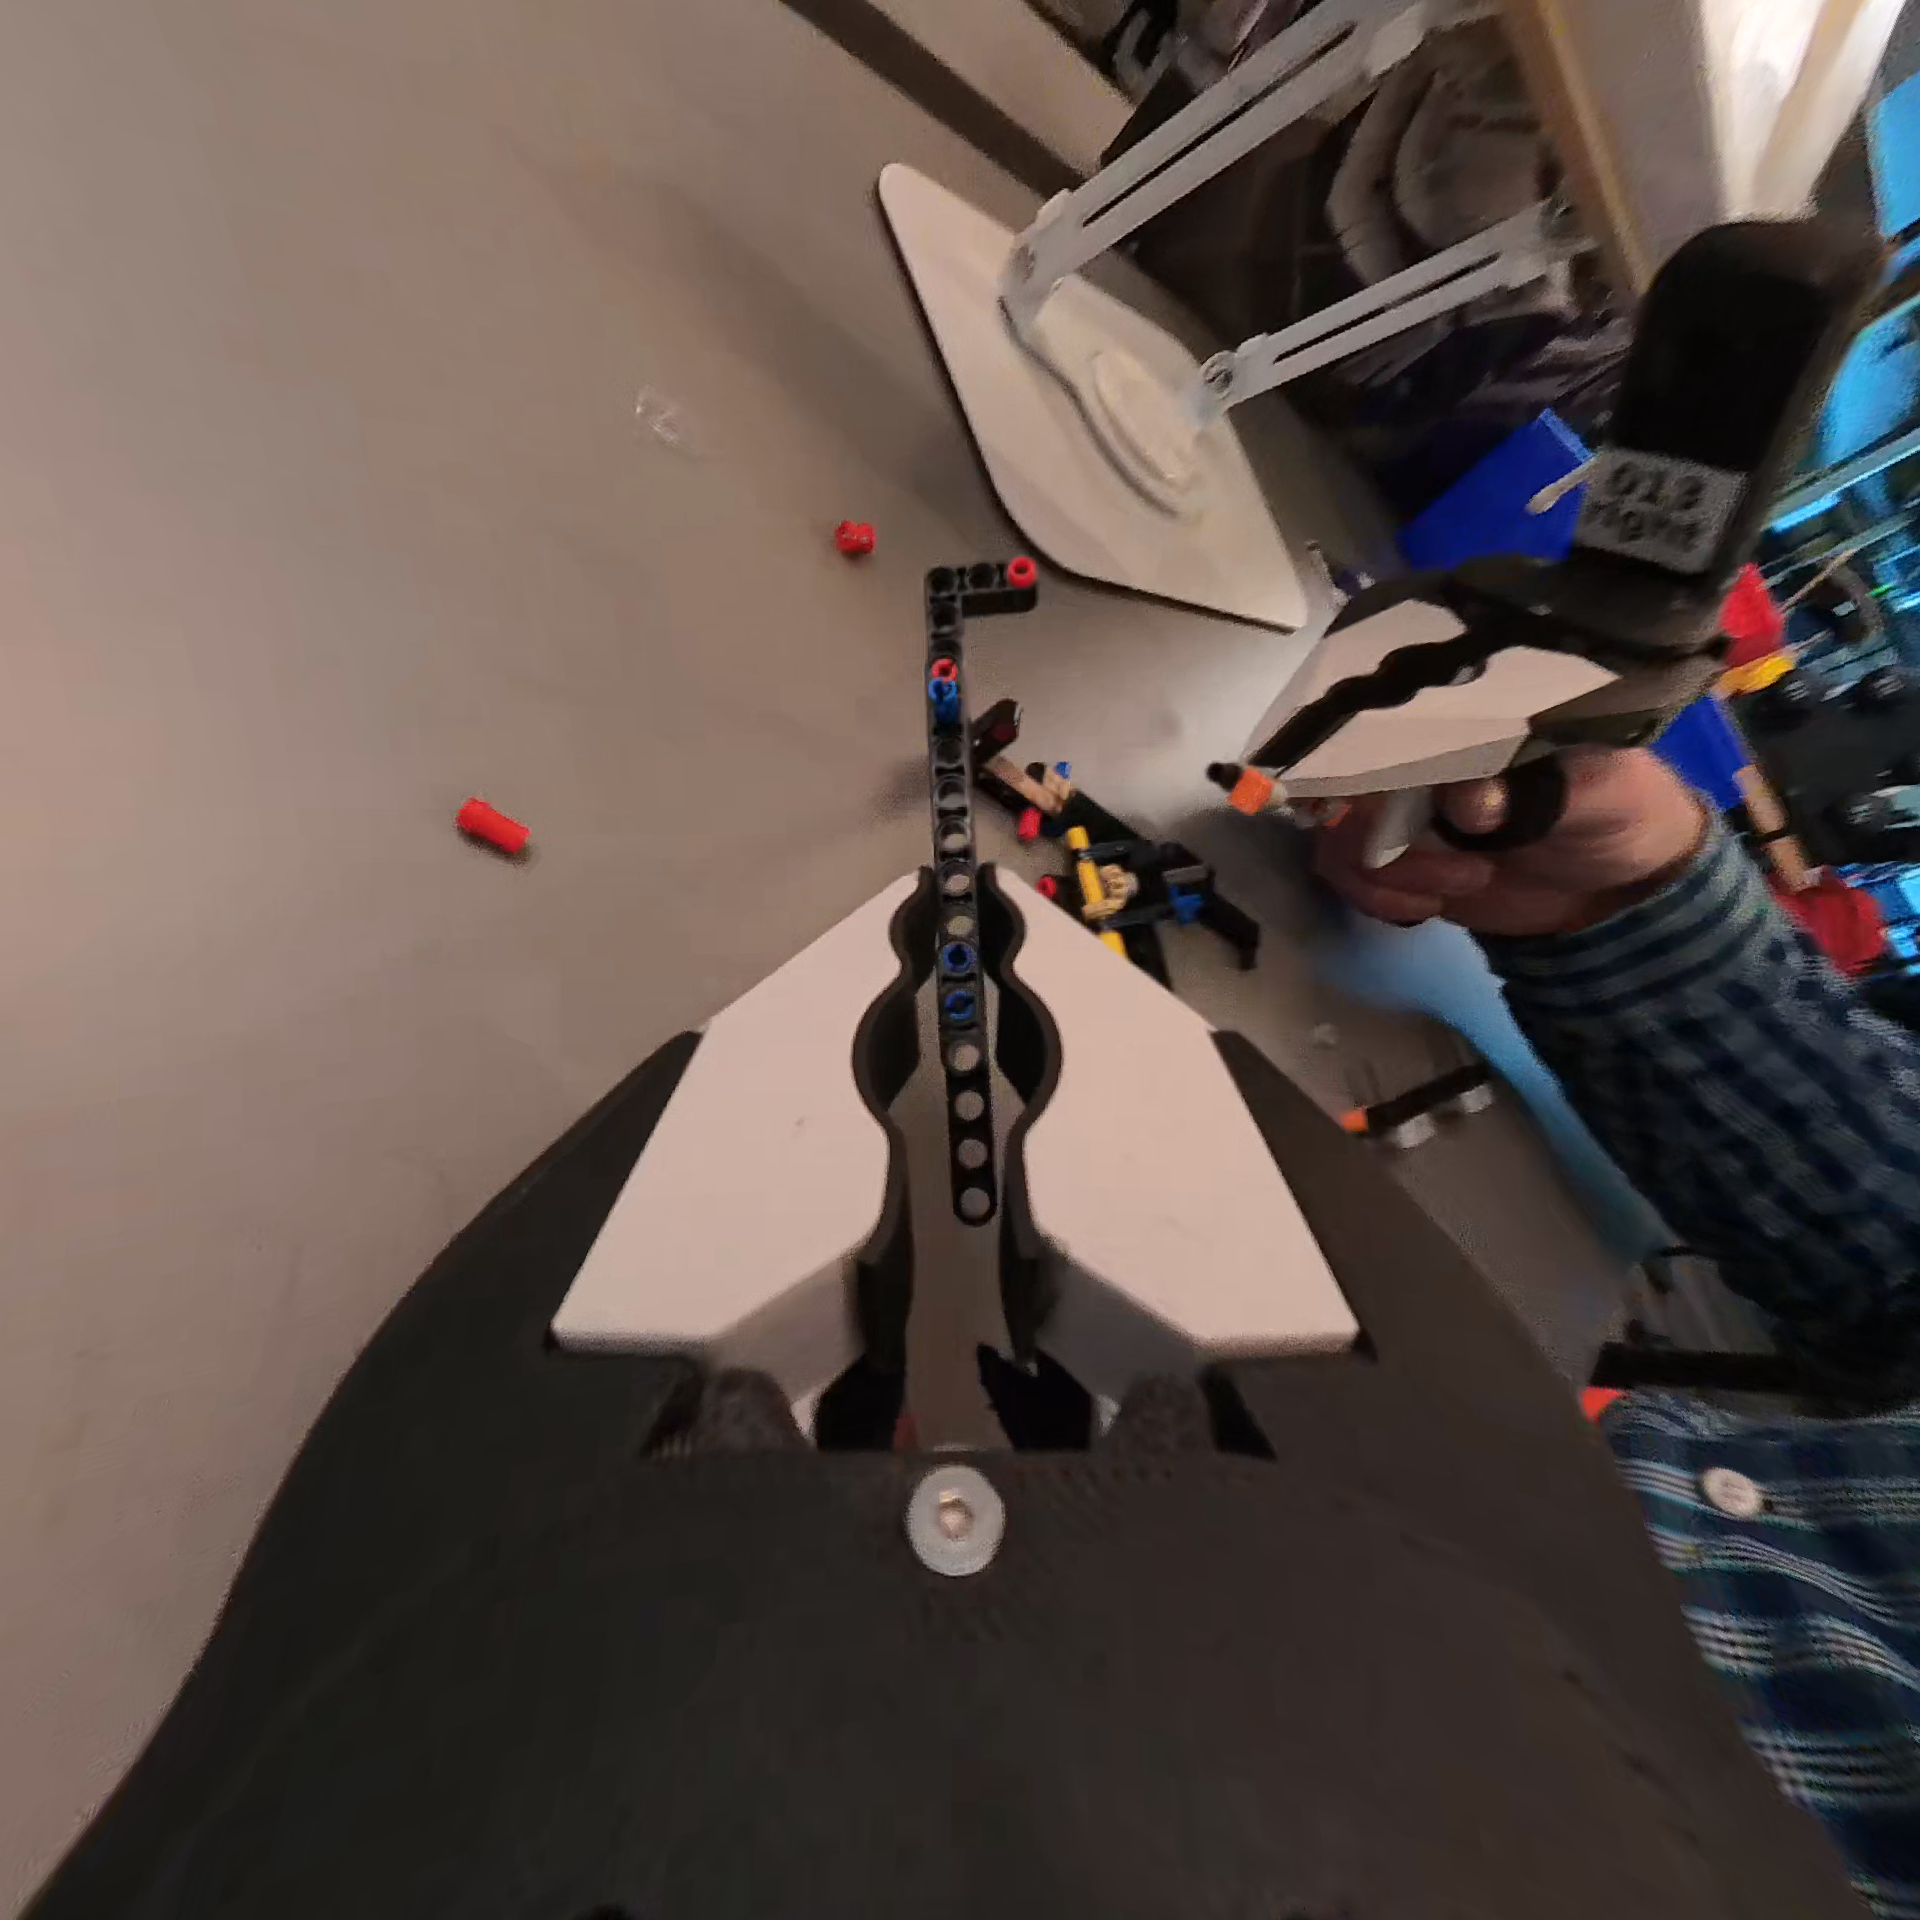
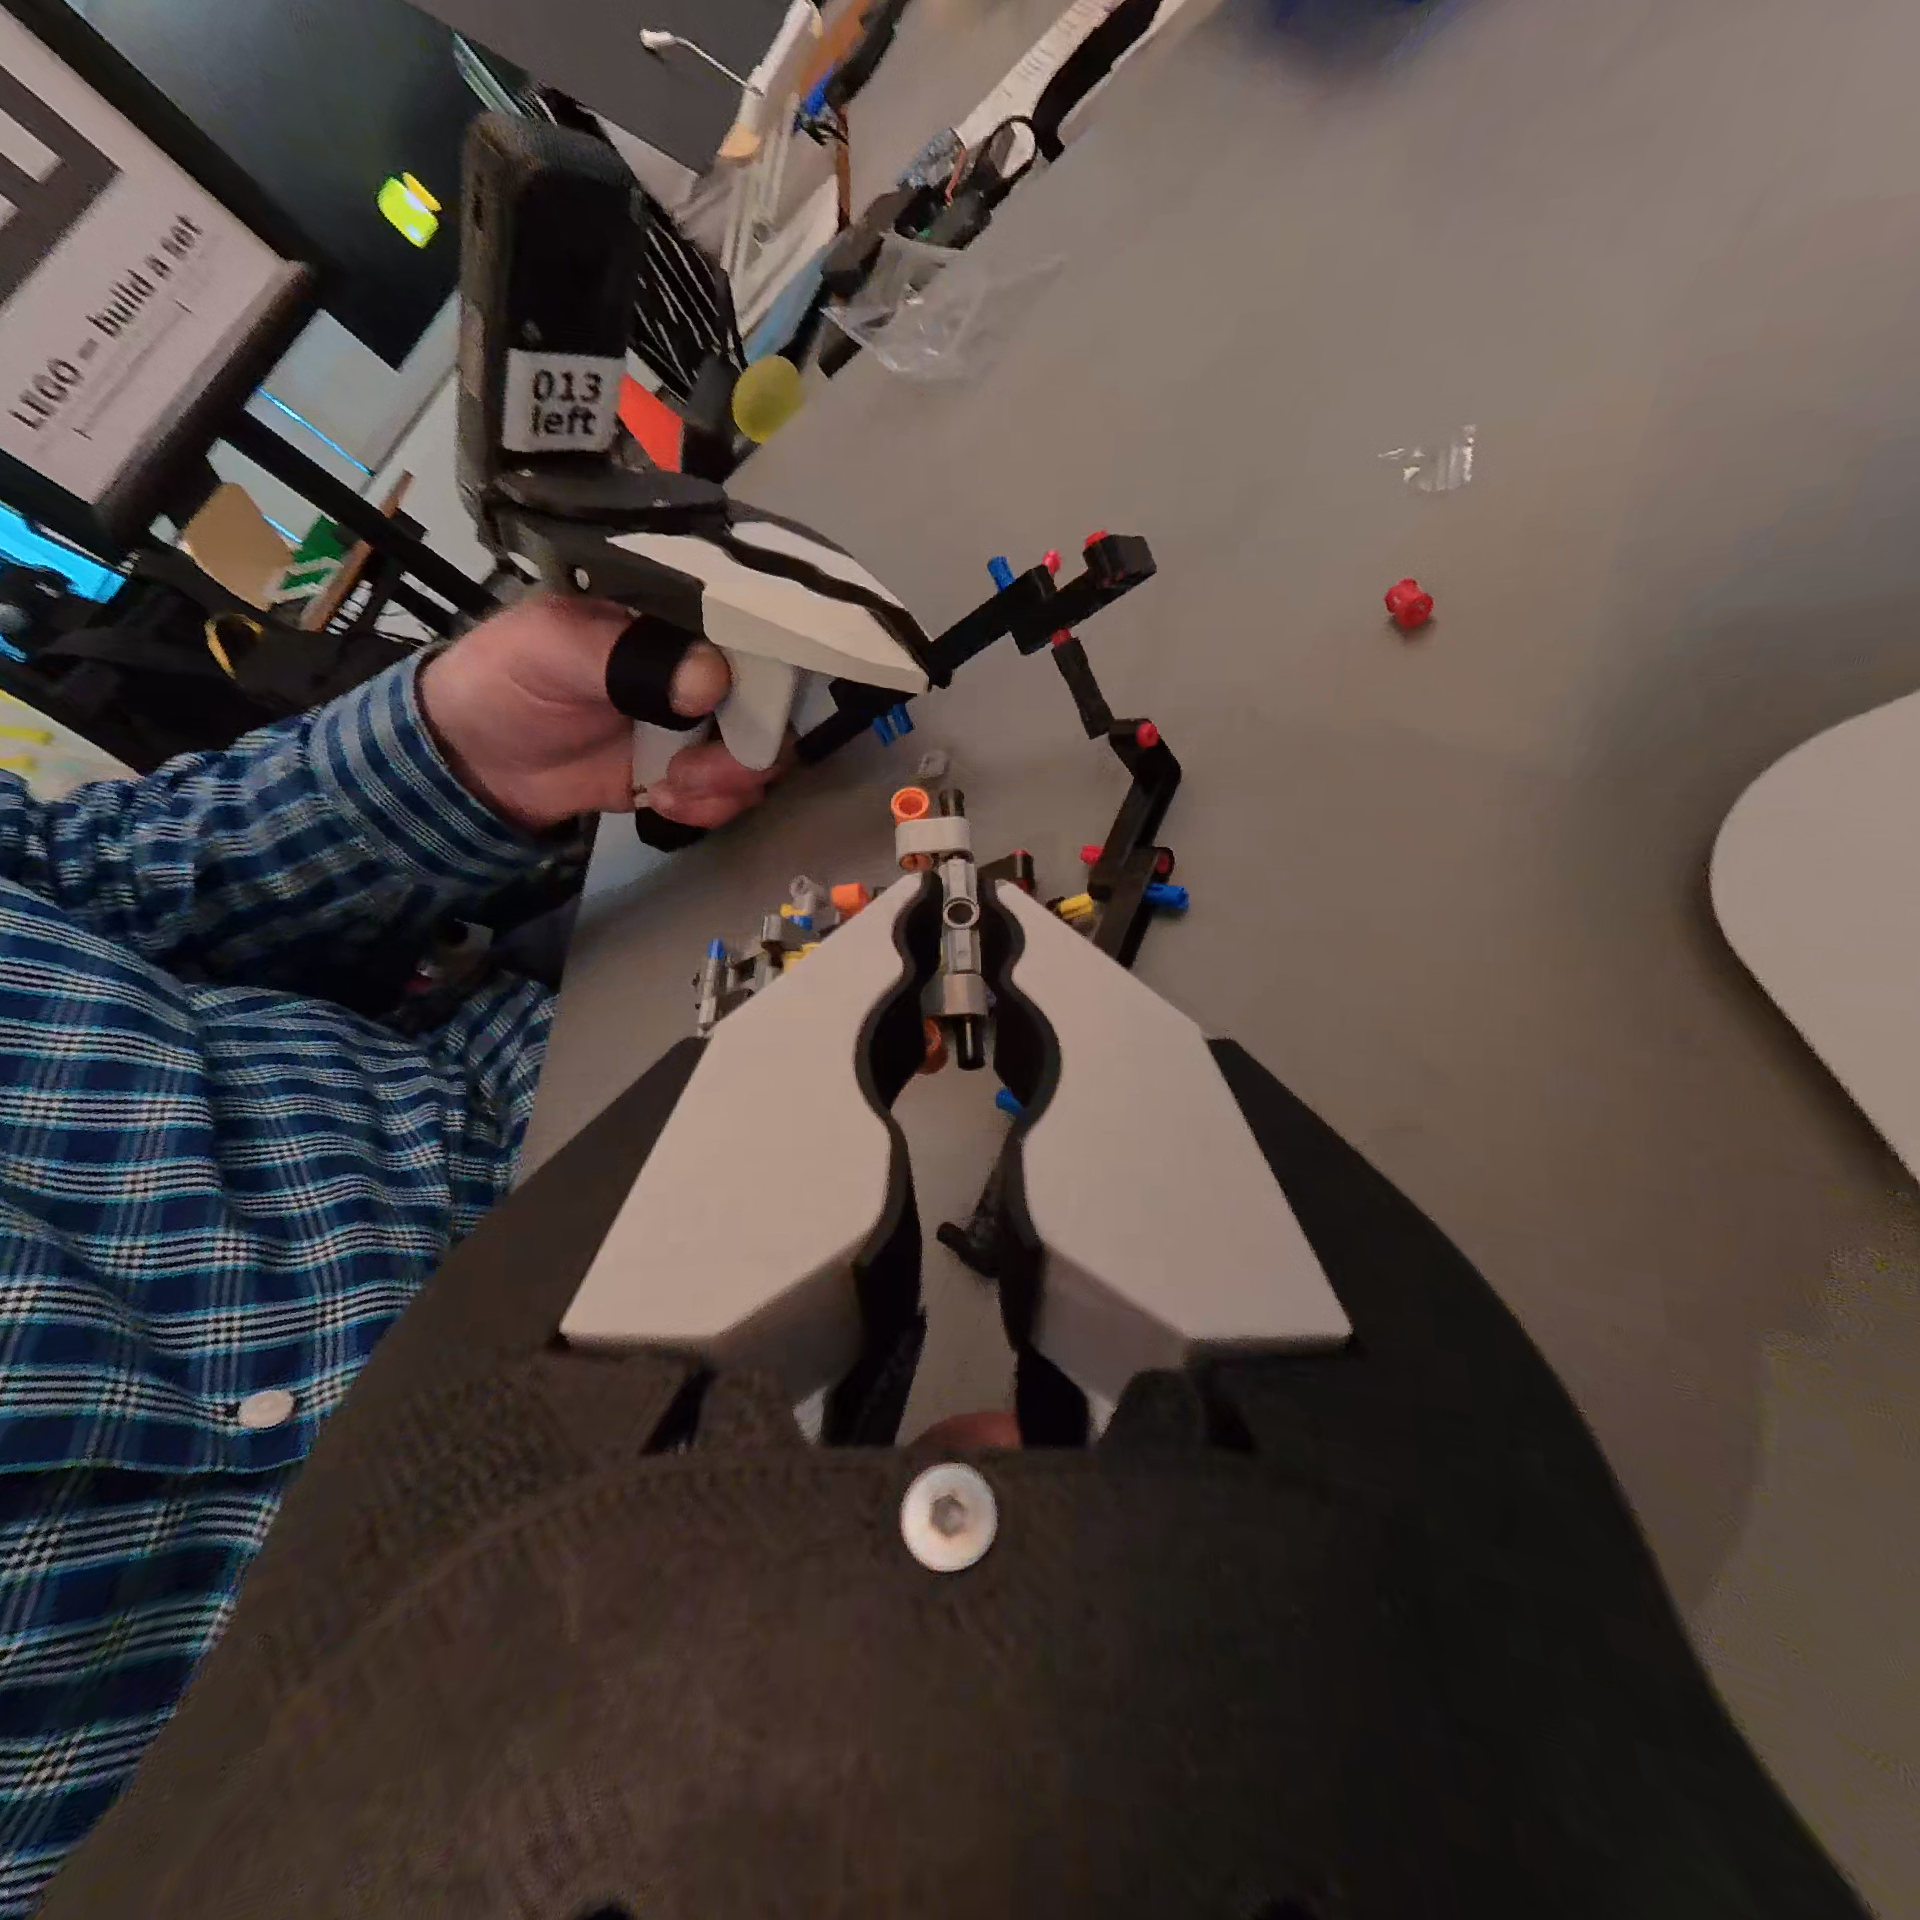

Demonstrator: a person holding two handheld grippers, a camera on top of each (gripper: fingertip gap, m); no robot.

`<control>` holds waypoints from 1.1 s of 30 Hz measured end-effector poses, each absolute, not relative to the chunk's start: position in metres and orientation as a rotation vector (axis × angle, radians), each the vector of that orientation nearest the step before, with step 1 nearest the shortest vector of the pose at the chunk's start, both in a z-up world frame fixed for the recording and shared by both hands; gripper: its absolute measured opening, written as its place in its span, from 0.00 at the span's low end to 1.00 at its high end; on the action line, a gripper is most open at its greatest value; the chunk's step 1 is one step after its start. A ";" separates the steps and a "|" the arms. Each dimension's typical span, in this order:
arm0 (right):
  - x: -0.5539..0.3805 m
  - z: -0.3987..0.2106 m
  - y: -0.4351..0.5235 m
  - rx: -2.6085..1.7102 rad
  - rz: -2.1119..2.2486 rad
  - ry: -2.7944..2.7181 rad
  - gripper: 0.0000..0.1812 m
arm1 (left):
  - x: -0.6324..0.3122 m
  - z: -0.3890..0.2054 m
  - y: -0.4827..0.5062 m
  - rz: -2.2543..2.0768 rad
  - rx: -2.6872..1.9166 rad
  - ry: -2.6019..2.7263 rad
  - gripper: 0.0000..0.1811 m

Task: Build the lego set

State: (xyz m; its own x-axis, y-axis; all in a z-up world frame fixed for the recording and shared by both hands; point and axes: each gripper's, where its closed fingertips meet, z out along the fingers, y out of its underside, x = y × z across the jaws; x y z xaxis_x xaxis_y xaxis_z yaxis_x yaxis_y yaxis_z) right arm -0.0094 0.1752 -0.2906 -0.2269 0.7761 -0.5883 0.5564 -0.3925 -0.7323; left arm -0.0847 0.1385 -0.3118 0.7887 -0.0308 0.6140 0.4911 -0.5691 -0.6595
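Black perforated lego beam (image 1: 958,935) runs lengthwise between the white fingers of the left gripper (image 1: 957,883), which are closed narrow against its sides, so the beam is held off the grey table (image 1: 364,468) with its bent far end, capped by a red pin, reaching toward the white stand base (image 1: 1091,436). Left of the beam, two loose red pieces lie on the table: a small cylinder (image 1: 491,826) well apart from it and a knobbed bush (image 1: 854,536) nearer its far end. Just right of the beam sits a pile of black, yellow and blue lego parts (image 1: 1122,873). Farther right, the right gripper (image 1: 1247,774) is held level by a hand (image 1: 1507,842) in a plaid sleeve, its tips pinched on a small grey and orange axle piece (image 1: 1252,790). From the right wrist view, that axle piece (image 2: 958,925) stands between the right gripper's (image 2: 957,883) fingers, gripped tight, above the parts pile (image 2: 790,935). To its left, the other hand (image 2: 582,707) wraps the left gripper's (image 2: 925,675) handle, one finger through a black loop, tips pointing right, with the beam (image 2: 1039,603) jutting out beyond them.
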 end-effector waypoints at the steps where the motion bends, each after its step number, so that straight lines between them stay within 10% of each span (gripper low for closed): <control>1: -0.009 -0.292 0.176 -1.820 1.640 -1.615 0.02 | -0.086 -0.315 0.139 -0.708 -2.093 -0.338 0.03; 33: 0.015 -0.313 0.217 -1.785 0.884 -1.726 0.13 | -0.012 -0.303 0.067 -0.387 -2.205 0.110 0.36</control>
State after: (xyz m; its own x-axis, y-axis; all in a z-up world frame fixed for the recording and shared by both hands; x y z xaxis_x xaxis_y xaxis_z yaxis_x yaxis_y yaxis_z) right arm 0.0149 0.2171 -0.3133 -0.0148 0.9940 -0.1086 0.6690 -0.0708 -0.7399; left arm -0.0115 0.0666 -0.3030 0.9477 -0.2136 0.2371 0.0569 -0.6179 -0.7842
